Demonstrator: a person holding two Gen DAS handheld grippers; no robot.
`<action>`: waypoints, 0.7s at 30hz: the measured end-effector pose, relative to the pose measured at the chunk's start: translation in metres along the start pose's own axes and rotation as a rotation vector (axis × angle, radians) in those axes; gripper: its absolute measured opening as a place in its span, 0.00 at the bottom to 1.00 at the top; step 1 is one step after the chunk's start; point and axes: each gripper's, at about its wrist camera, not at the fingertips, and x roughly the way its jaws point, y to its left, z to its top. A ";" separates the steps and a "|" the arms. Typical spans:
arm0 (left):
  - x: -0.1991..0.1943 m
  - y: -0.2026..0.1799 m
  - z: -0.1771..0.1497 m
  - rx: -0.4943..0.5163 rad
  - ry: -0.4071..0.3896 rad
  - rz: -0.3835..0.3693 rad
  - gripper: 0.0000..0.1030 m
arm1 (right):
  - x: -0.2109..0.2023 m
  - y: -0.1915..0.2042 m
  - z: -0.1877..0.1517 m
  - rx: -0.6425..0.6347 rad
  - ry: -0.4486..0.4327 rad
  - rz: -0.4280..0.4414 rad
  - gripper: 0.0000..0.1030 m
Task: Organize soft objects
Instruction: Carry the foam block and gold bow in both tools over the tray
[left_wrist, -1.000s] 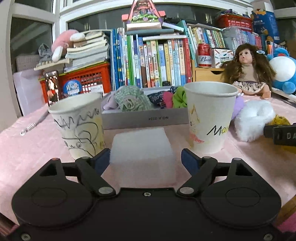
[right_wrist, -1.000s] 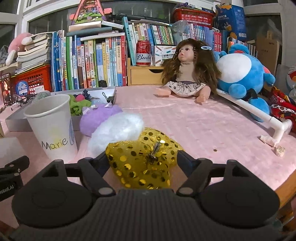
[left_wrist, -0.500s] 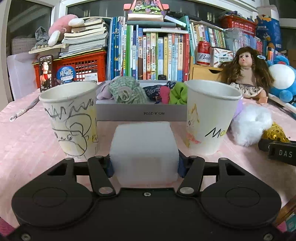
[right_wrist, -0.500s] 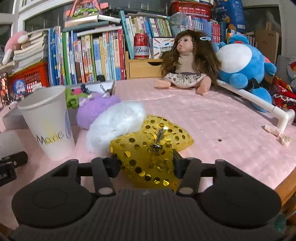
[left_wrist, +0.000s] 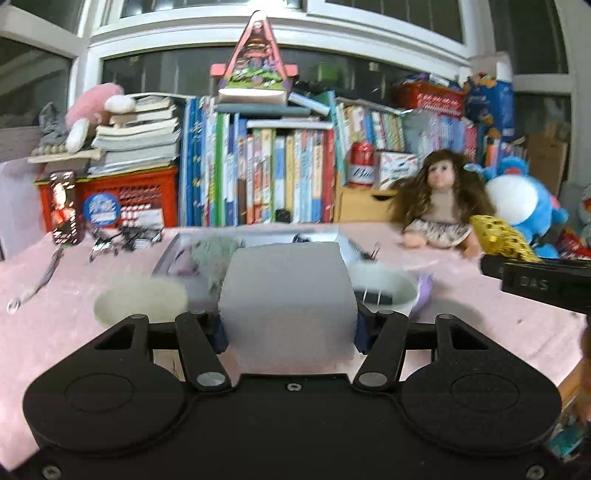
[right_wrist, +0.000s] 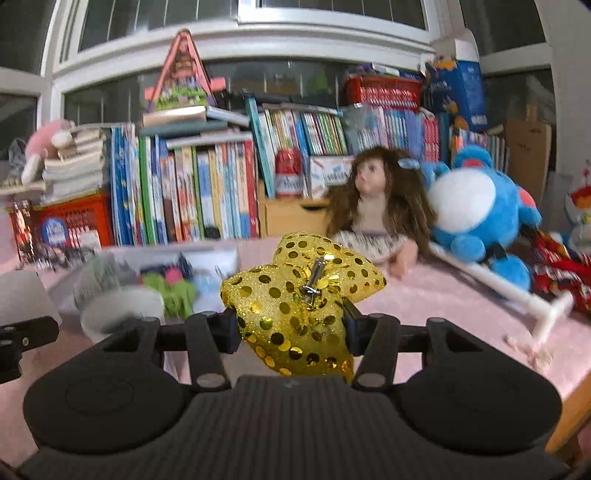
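My left gripper (left_wrist: 290, 328) is shut on a white foam block (left_wrist: 286, 295) and holds it raised above the pink table, over two paper cups (left_wrist: 140, 297) (left_wrist: 384, 291). My right gripper (right_wrist: 291, 326) is shut on a gold sequined bow (right_wrist: 299, 291) and holds it in the air; the bow also shows in the left wrist view (left_wrist: 498, 238), at the right. A grey tray (left_wrist: 258, 240) with several soft cloth items lies behind the cups.
A doll (right_wrist: 369, 218) and a blue plush toy (right_wrist: 480, 214) sit at the back right. Books (left_wrist: 258, 177) and a red crate (left_wrist: 122, 199) line the back. A white pipe (right_wrist: 509, 291) lies on the table at the right.
Both grippers have lifted their loads off the table, so the cups now show from above. One second ago both were open around the objects, then they shut.
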 end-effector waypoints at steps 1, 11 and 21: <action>-0.001 0.004 0.009 -0.001 -0.001 -0.011 0.56 | 0.003 0.001 0.008 0.003 -0.010 0.015 0.54; 0.015 0.074 0.099 -0.045 0.075 -0.056 0.56 | 0.040 0.023 0.069 -0.005 -0.037 0.169 0.55; 0.062 0.121 0.136 -0.091 0.142 -0.024 0.56 | 0.081 0.047 0.093 -0.043 0.042 0.247 0.55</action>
